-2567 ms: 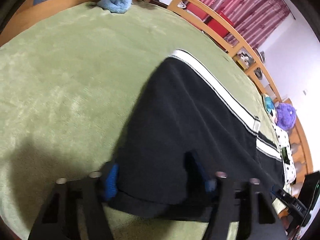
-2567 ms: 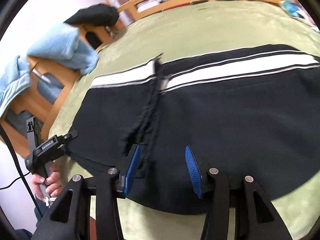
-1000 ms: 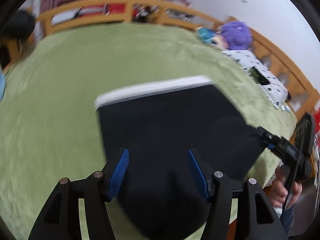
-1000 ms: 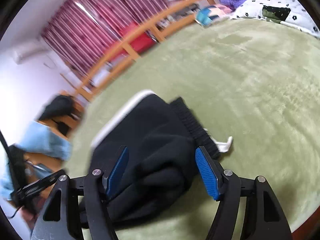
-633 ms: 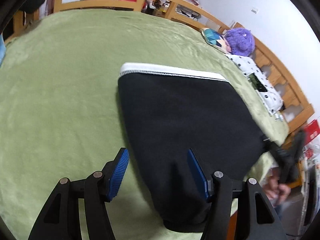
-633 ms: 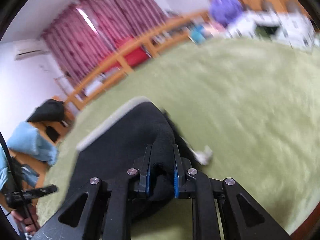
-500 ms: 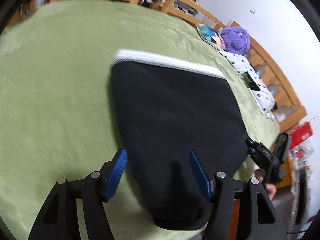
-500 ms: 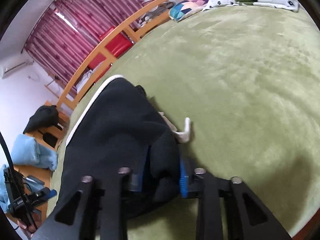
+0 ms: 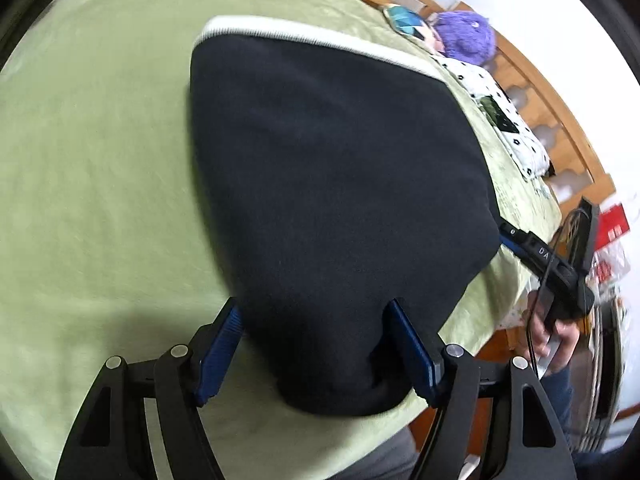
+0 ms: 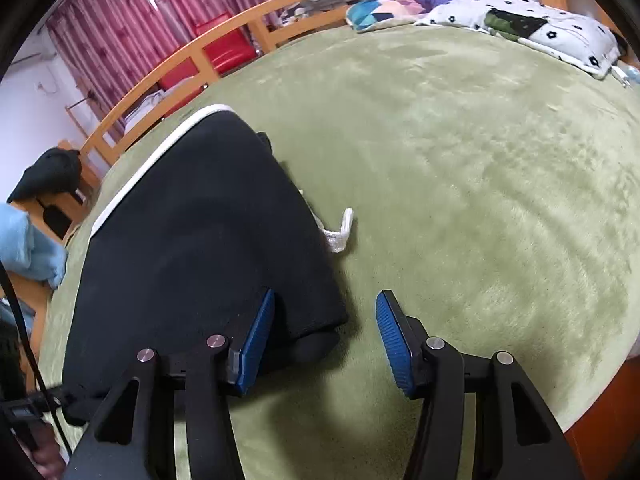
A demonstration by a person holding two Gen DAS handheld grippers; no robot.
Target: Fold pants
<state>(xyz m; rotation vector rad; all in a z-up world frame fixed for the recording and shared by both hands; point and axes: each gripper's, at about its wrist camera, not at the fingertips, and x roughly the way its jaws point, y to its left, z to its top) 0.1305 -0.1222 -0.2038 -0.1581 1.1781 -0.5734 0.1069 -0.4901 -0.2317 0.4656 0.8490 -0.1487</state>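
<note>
Pants (image 9: 332, 184) folded on green blanket (image 9: 92, 152), both hand-held grippers opening

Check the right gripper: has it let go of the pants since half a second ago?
Yes. The right gripper was clamped on the pants corner; now its jaws are opening, pads clear, the corner lying on the green blanket.

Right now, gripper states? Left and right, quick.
Left gripper: jaws opening, straddling the near end of the folded black pants, not clamped.
Right gripper: jaws opening, nothing gripped; pants corner lies between them.
</note>
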